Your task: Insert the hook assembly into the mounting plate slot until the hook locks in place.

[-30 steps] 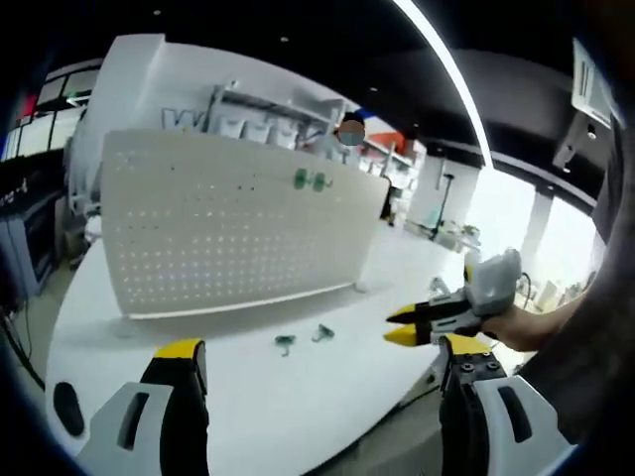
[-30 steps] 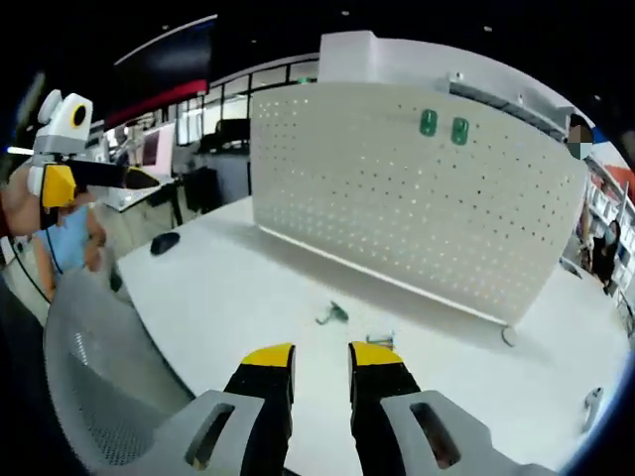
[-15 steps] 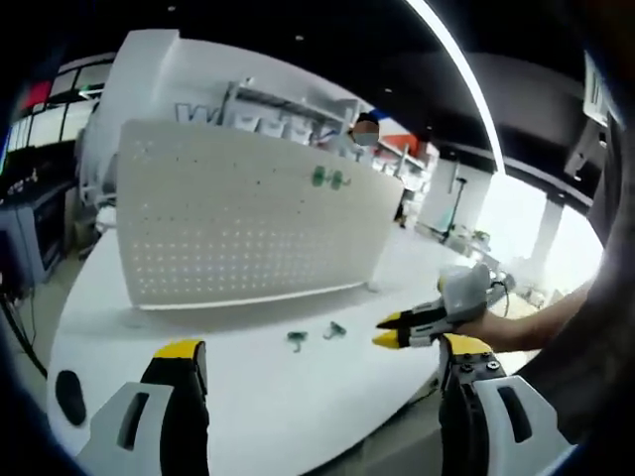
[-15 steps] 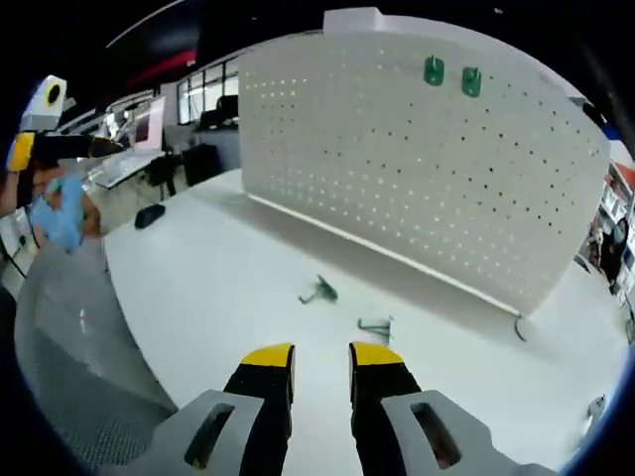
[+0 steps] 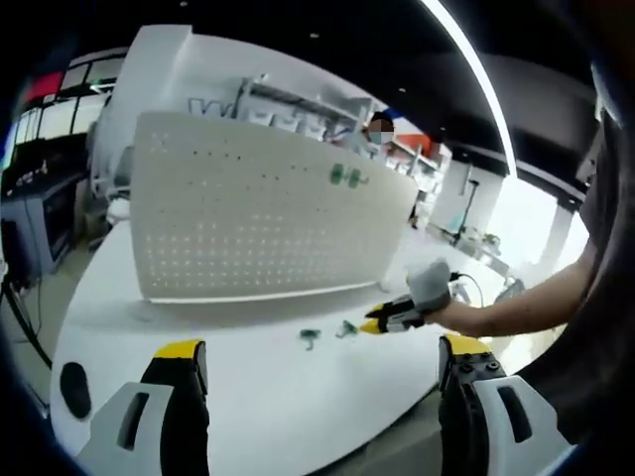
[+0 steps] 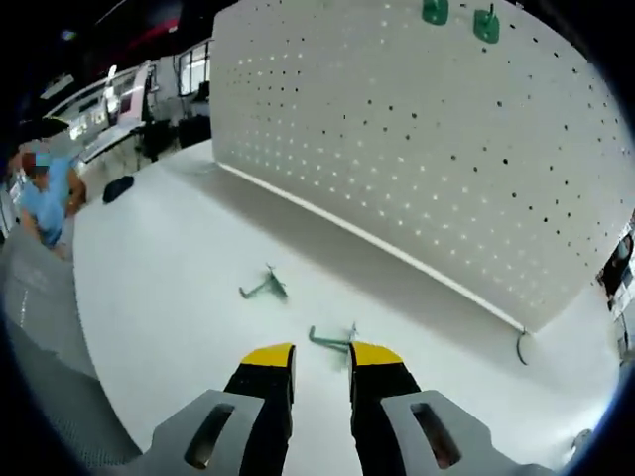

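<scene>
The right gripper (image 6: 319, 359) is closing in on a small green hook (image 6: 332, 341) lying flat on the white table (image 6: 159, 288), its long axis running crosswise just beyond the yellow fingertips; the jaws are slightly parted and holding nothing. A second hook (image 6: 264, 288) is lying nearby to the left, and two more (image 6: 459, 17) are already hanging high on the upright pegboard (image 6: 417, 149). The left gripper (image 5: 322, 357) is waiting well back, jaws wide and empty. Compared with a second ago, the right gripper is sitting much nearer the hooks, which were then well ahead.
</scene>
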`<control>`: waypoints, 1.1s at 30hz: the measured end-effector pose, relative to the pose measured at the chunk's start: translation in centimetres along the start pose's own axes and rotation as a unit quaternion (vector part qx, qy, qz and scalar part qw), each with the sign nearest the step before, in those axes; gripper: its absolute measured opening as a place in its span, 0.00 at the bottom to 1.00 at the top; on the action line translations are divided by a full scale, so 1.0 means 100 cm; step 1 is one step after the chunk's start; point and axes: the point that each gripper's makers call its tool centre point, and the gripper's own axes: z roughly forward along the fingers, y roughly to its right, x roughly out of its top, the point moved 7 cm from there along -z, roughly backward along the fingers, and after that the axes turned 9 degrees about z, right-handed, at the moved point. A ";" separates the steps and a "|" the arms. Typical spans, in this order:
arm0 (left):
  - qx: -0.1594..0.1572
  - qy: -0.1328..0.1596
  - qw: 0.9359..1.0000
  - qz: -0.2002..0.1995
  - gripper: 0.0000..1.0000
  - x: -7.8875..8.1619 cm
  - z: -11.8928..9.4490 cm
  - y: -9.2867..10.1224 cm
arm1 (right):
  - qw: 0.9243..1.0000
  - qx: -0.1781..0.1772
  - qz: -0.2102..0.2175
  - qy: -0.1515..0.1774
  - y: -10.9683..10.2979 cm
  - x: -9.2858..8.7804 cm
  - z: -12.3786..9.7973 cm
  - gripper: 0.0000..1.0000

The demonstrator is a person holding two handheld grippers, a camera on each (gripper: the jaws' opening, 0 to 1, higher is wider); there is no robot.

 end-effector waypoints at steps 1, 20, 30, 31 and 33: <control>0.001 0.000 1.000 -0.001 0.98 0.000 0.000 -0.001 | 1.000 -0.001 -0.001 -0.011 0.003 -0.002 0.005 0.20; 0.021 -0.004 1.000 -0.013 0.98 -0.002 -0.003 -0.012 | 0.997 -0.002 0.014 -0.080 0.020 -0.012 0.040 0.14; 0.020 -0.005 1.000 -0.013 0.98 -0.003 -0.001 -0.014 | 0.996 -0.010 0.020 -0.085 0.025 -0.016 0.039 0.01; 0.019 -0.005 1.000 -0.014 0.98 -0.003 -0.001 -0.014 | 0.996 -0.008 0.034 -0.084 0.026 -0.016 0.040 0.01; 0.017 -0.004 1.000 -0.014 0.98 -0.003 0.000 -0.014 | 0.996 -0.007 0.037 -0.085 0.026 -0.016 0.039 0.01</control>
